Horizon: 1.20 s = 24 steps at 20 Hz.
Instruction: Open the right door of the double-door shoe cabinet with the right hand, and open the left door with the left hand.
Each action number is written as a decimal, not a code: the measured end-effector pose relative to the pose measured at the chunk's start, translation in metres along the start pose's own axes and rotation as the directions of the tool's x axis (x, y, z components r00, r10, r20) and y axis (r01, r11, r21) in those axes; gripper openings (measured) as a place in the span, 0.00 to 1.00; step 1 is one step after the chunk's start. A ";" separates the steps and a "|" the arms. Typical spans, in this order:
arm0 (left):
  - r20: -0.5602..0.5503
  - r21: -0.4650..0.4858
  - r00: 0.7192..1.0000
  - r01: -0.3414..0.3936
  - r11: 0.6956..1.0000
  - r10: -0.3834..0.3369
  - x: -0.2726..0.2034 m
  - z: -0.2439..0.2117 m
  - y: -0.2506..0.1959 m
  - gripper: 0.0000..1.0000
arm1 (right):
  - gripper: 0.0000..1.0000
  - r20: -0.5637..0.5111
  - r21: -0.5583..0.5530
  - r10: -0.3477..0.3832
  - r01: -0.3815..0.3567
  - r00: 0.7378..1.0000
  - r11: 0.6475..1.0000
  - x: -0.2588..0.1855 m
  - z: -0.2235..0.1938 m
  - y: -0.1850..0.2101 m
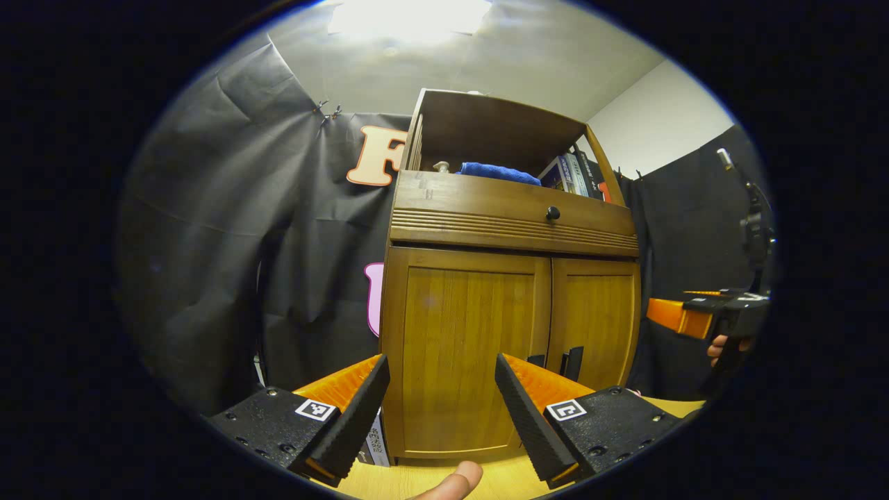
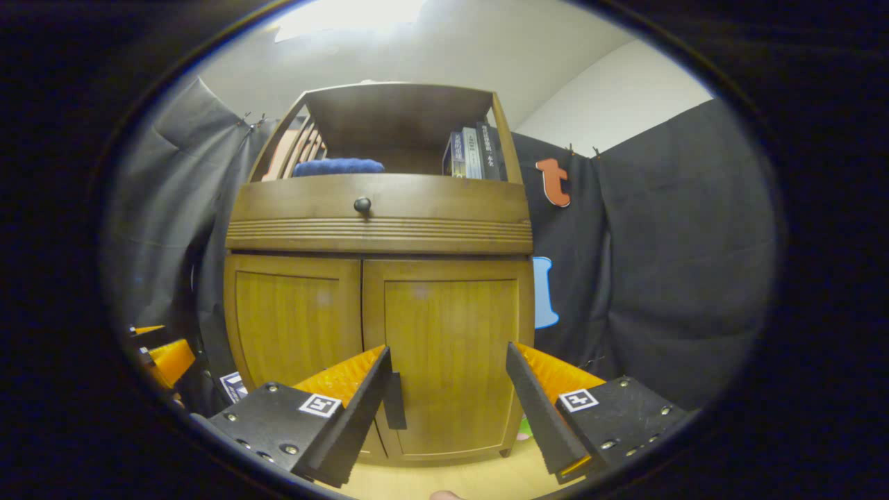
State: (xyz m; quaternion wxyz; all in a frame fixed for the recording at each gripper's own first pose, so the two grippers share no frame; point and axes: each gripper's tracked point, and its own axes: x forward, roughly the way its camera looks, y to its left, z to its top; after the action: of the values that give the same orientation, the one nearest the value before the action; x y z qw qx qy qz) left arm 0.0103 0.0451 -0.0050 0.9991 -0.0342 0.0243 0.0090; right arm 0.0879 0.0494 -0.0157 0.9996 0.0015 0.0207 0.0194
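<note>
— Left gripper view first: what's in front?
— Shoe cabinet [image 1: 510, 278] standing on a pale wood tabletop [image 1: 424, 479], both doors flush and closed. Left door [image 1: 465, 354] is dead ahead of the left gripper [image 1: 442, 396], whose fingers are spread wide with nothing between them, not touching the wood. A fingertip [image 1: 455, 480] pokes in at the bottom edge.
— Handles?
— Two dark vertical handles [image 1: 566, 362] low at the seam, right of that gripper's right finger. Right door [image 1: 597, 323] is angled away from this camera.
— And the other tool?
— Right gripper [image 1: 694, 316] shows far right, held by a hand [image 1: 722, 346], well apart from the cabinet. From there I cannot tell how its fingers stand.
— Right gripper view, then.
— Its own fingers are wide apart too, right gripper [image 2: 450, 389] empty and facing the right door [image 2: 448, 354]. One dark handle [image 2: 395, 401] sits just beside the left finger; touching or not, I cannot tell. Left door [image 2: 295, 319] is closed. The left gripper [image 2: 163, 357] peeks in at the far left.
— Upper part?
— Drawer front with a round dark knob [image 2: 362, 204], ridged trim below it. Open shelf on top holds a folded blue cloth [image 2: 338, 167] and upright books [image 2: 472, 151].
— Room?
— Black cloth walls [image 2: 660, 264] pinned up on both sides, white wall and ceiling above, a bright ceiling light [image 1: 410, 17] overhead.
</note>
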 end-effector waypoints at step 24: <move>-0.016 0.005 1.000 0.019 1.000 -0.018 -0.005 -0.003 0.002 0.95 | 0.28 -0.293 0.046 0.211 -0.207 0.933 0.977 0.121 -0.171 0.088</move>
State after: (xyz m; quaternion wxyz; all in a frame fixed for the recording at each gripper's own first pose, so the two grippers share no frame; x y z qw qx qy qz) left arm 0.0047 0.0464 -0.0082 0.9990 -0.0322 0.0321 -0.0006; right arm 0.1984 0.1427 -0.1914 0.9774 0.0079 0.1699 0.1256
